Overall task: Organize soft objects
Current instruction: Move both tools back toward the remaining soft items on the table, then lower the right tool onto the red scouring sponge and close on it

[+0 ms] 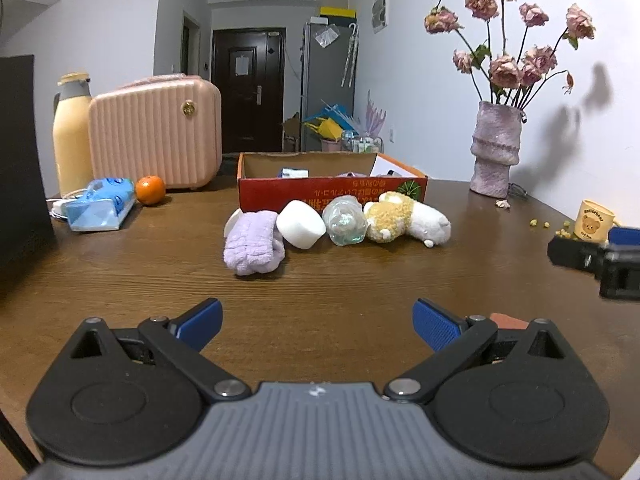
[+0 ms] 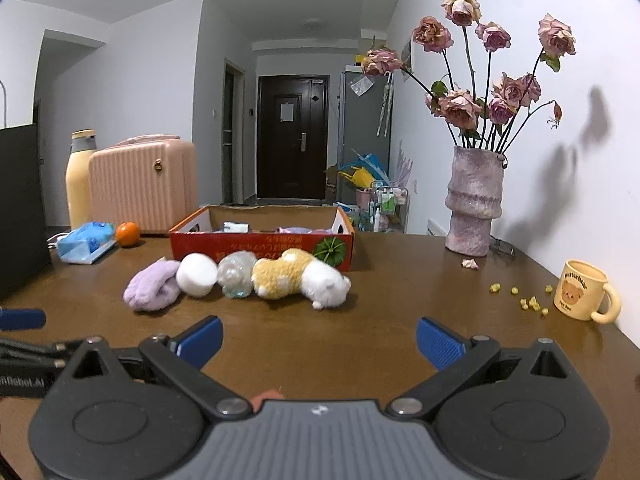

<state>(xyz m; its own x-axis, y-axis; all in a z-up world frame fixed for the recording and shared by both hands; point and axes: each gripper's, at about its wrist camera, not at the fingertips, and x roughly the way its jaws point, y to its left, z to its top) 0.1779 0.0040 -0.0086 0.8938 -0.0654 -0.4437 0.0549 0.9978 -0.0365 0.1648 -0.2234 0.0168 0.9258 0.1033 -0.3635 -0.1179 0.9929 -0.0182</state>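
Observation:
A row of soft things lies on the wooden table in front of a red cardboard box [image 1: 280,196] [image 2: 200,246]: a purple fuzzy sock [image 1: 254,248] [image 2: 152,286], a white foam ball [image 1: 301,224] [image 2: 197,275], a clear squishy ball [image 1: 345,220] [image 2: 237,274], and a yellow-and-white plush animal [image 1: 404,218] [image 2: 300,280]. My left gripper [image 1: 318,324] is open and empty, well short of the sock. My right gripper [image 2: 320,340] is open and empty, short of the plush. The box holds a few items, mostly hidden.
A pink case [image 1: 156,132], yellow bottle [image 1: 72,136], orange [image 1: 150,190] and blue tissue pack [image 1: 100,204] stand at the left. A vase of dried roses [image 2: 474,204] and a yellow bear mug [image 2: 582,290] with scattered crumbs stand at the right. A dark box is at the far left.

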